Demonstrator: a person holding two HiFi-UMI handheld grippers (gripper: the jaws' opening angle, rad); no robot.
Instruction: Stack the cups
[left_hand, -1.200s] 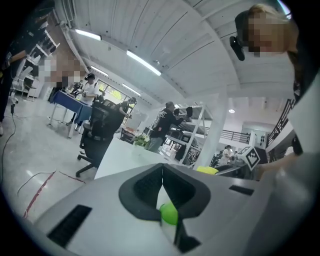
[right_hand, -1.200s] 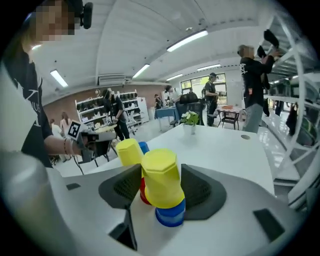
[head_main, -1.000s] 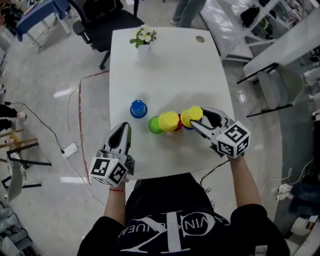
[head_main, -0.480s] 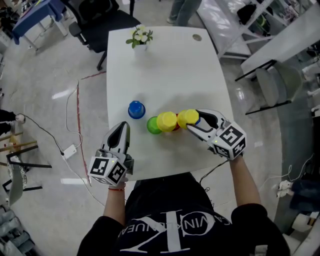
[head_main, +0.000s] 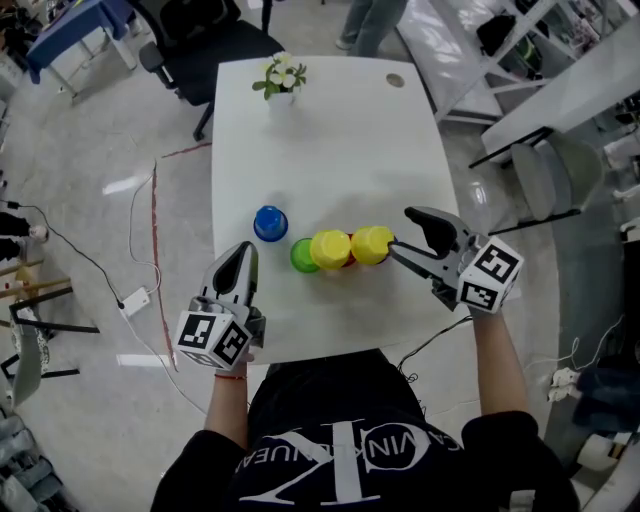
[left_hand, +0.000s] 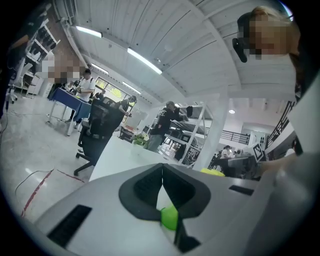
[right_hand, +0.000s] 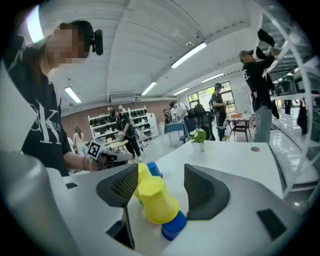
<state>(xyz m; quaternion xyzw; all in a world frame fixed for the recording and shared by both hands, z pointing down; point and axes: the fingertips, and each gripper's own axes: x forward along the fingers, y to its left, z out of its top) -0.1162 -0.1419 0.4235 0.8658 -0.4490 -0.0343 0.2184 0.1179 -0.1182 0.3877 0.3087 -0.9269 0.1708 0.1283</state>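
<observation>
On the white table (head_main: 330, 150) a yellow cup (head_main: 371, 244) sits upside down on a blue cup (right_hand: 175, 225). Left of it stand a second yellow cup (head_main: 330, 249), a green cup (head_main: 303, 256) and a lone blue cup (head_main: 270, 222). My right gripper (head_main: 400, 231) is open just right of the first yellow cup (right_hand: 156, 200); its jaws have just been opening and the pads do not touch the cup. My left gripper (head_main: 243, 262) rests shut near the table's front edge, with nothing in it. Past its jaws the green cup (left_hand: 169, 217) shows.
A small flower pot (head_main: 281, 75) stands at the table's far edge, with a round cable hole (head_main: 394, 80) to its right. A black office chair (head_main: 200, 40) is behind the table. Shelving (head_main: 520, 60) and people fill the room beyond.
My right gripper has let go of the yellow cup stacked on the blue one, opened wider and drawn back to the right. The left gripper has stayed put.
</observation>
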